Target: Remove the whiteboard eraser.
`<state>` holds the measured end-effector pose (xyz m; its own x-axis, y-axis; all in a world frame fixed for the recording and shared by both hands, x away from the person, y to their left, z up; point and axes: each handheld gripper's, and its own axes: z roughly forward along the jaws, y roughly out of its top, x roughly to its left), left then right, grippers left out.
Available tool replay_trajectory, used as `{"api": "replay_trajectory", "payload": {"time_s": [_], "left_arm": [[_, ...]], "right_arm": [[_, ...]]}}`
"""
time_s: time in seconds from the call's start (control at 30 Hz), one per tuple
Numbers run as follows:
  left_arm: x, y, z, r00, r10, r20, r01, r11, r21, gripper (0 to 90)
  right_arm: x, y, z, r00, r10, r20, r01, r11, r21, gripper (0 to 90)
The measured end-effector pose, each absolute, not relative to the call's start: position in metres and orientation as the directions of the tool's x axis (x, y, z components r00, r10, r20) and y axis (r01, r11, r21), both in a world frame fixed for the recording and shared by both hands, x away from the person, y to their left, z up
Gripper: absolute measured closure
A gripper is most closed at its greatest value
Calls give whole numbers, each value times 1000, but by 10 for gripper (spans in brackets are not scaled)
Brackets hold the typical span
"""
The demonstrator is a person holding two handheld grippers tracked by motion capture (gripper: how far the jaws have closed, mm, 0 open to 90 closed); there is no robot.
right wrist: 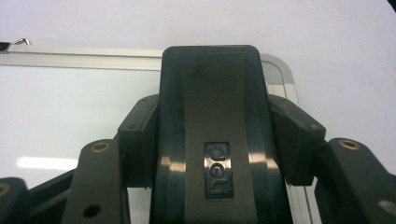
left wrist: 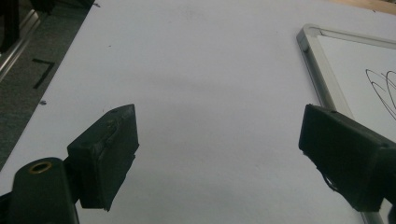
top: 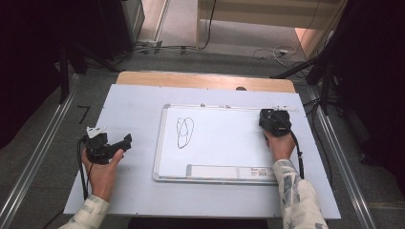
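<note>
1. Because your right gripper [top: 273,120] closes around the dark eraser [right wrist: 212,130], the high view hides most of the eraser under the gripper body; in the right gripper view its lower end is cut off by the bottom of the frame, and the small raised logo on its back is hard to read.
2. Your right gripper's jaws press on both flanks of that eraser, which sits at the far right corner of the whiteboard [top: 215,138], close to the board's metal frame.
3. The whiteboard lies flat near the middle of the table [top: 129,109], and a black looped scribble [top: 184,132] is drawn on its left half.
4. A long pale strip [top: 229,172] runs along the board's near edge; its print is too small to make out.
5. Your left gripper [top: 125,141] rests near the table's left edge, jaws spread wide with only bare tabletop between them.
6. In the left gripper view, the board's left frame and the scribble are cut off at the right.
</note>
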<state>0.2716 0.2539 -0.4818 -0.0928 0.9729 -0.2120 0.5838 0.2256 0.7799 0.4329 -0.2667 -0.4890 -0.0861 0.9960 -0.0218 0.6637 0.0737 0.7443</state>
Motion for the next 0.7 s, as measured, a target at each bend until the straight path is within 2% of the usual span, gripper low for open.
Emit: {"api": "replay_trajectory", "payload": {"time_s": [0.4,0.5,0.7], "left_arm": [[269,254,-479,-94,971,-219,573,233,786,125],[270,254,-479,-95,971,-220,572,234,786,127],[269,252,-478,-88,972,-219,575,229,786,127]], "right_arm": [[413,-264,-486,-133,991,-30,674,113,730,379],[404,-257,-467,-160,987,0,630,102,770,380],[395,-244,-453,-205,979,1,623,130,771,380]]}}
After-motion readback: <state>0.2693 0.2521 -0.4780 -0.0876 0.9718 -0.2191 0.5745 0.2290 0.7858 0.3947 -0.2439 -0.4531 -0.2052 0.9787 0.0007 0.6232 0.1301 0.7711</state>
